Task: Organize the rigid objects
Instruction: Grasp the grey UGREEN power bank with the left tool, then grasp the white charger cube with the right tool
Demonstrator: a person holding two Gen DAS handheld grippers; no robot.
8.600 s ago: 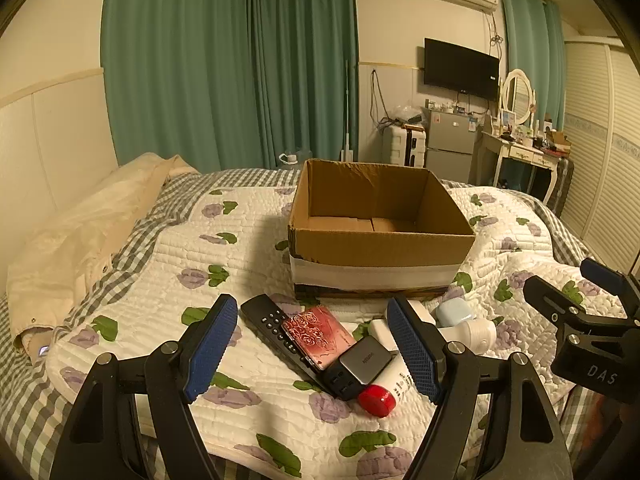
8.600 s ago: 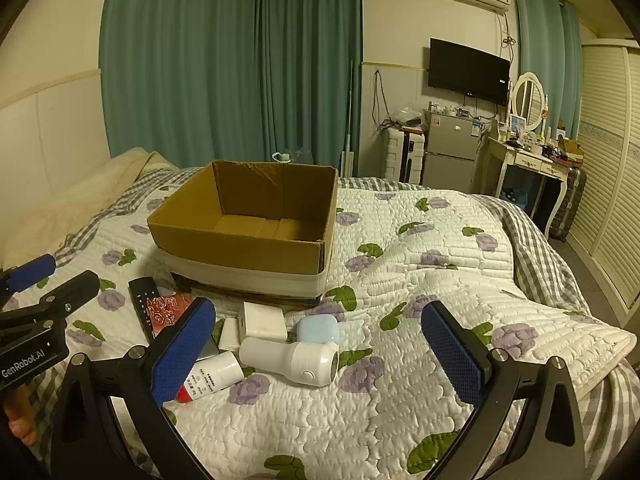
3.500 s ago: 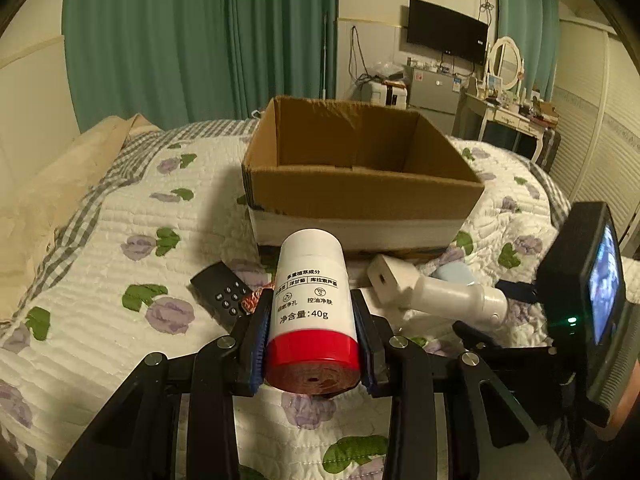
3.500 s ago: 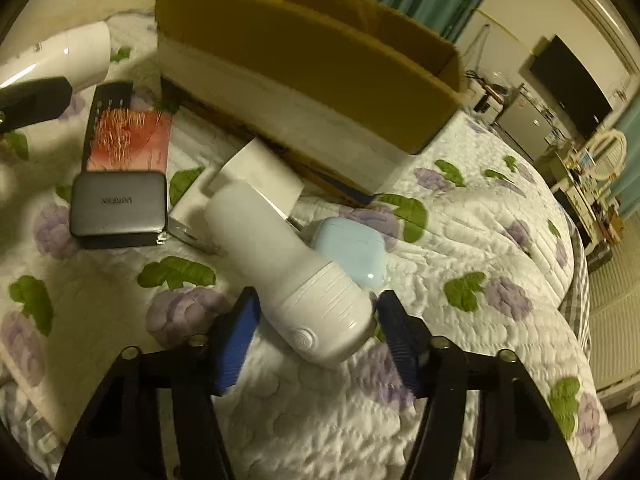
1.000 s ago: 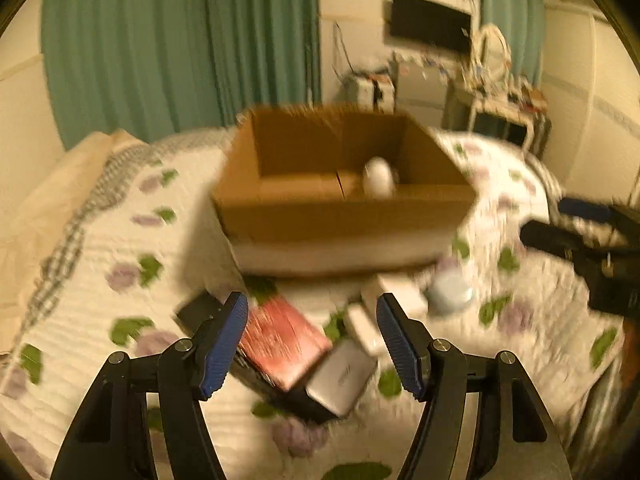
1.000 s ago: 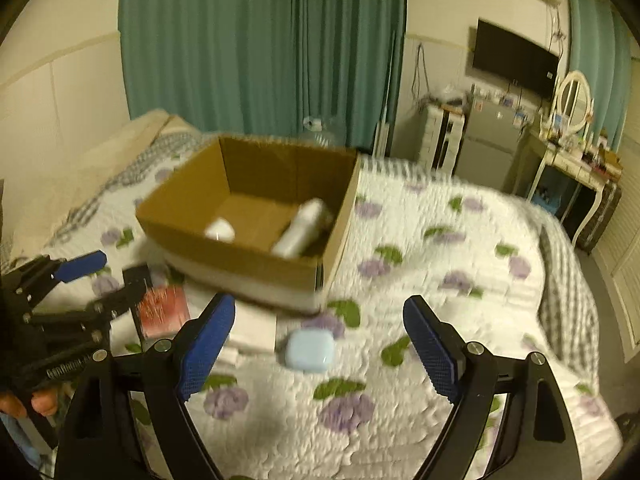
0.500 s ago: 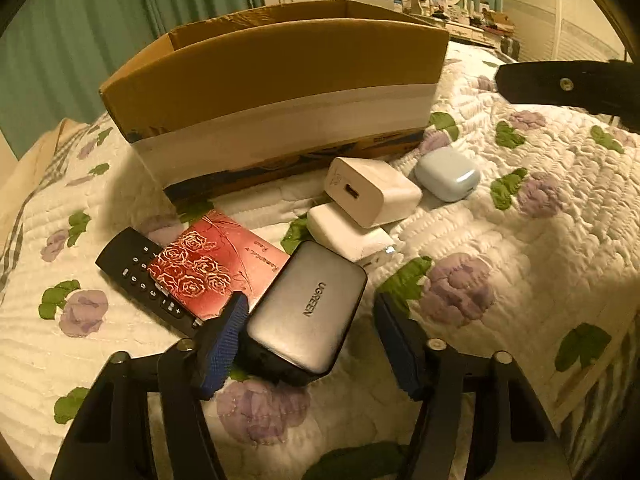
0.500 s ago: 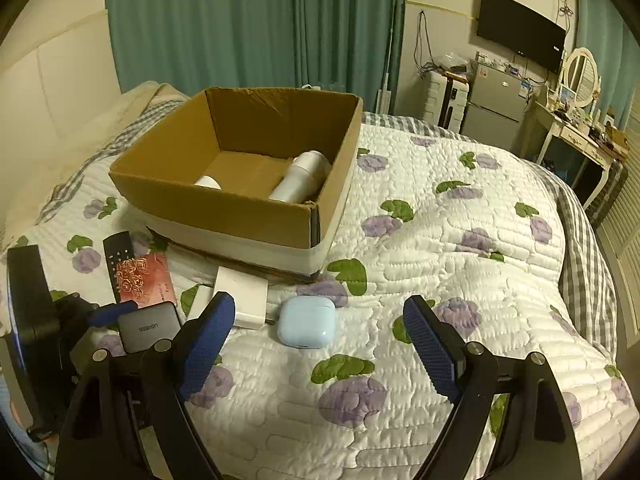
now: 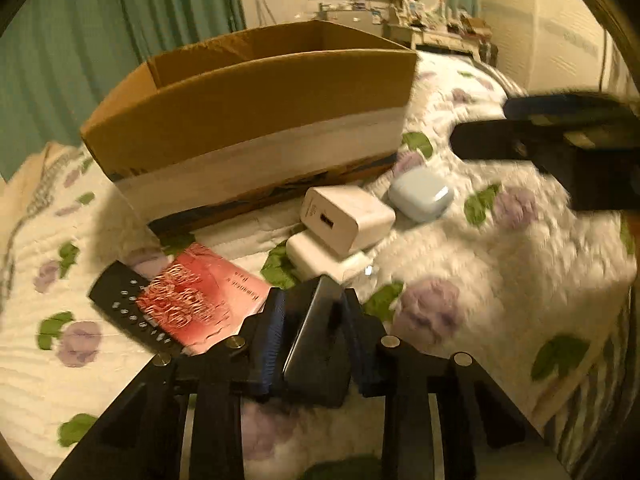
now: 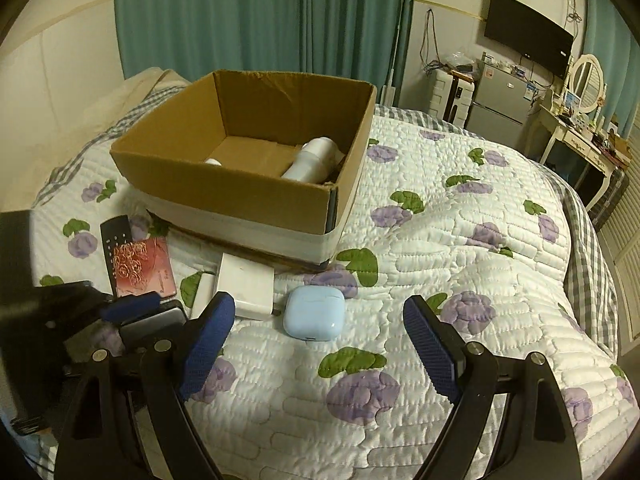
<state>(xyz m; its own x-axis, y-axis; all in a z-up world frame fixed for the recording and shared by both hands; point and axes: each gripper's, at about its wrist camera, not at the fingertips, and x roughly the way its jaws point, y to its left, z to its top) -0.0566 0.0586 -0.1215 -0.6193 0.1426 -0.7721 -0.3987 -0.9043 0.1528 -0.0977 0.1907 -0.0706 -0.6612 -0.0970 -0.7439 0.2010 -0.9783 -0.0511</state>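
Observation:
My left gripper (image 9: 314, 312) is shut on the dark grey power bank (image 9: 310, 336), tilted on edge just above the quilt; it also shows in the right wrist view (image 10: 154, 322). My right gripper (image 10: 320, 332) is open and empty, just short of the pale blue earbud case (image 10: 314, 317). The cardboard box (image 10: 224, 184) stands behind and holds a white handheld device (image 10: 310, 162) and a white bottle (image 10: 212, 162). Two white chargers (image 9: 344, 220) lie stacked in front of the box. A red card holder (image 9: 200, 304) lies on a black remote (image 9: 120, 304).
All of it rests on a white quilt with purple flowers (image 10: 460, 280) over a bed. The bed's edge runs at the right, with a dresser (image 10: 580, 140), a small fridge (image 10: 500, 100) and a wall TV (image 10: 528, 28) beyond. Green curtains hang behind.
My left gripper has shut on the power bank and tipped it up on edge. My right gripper has come lower and closer to the blue earbud case, still open.

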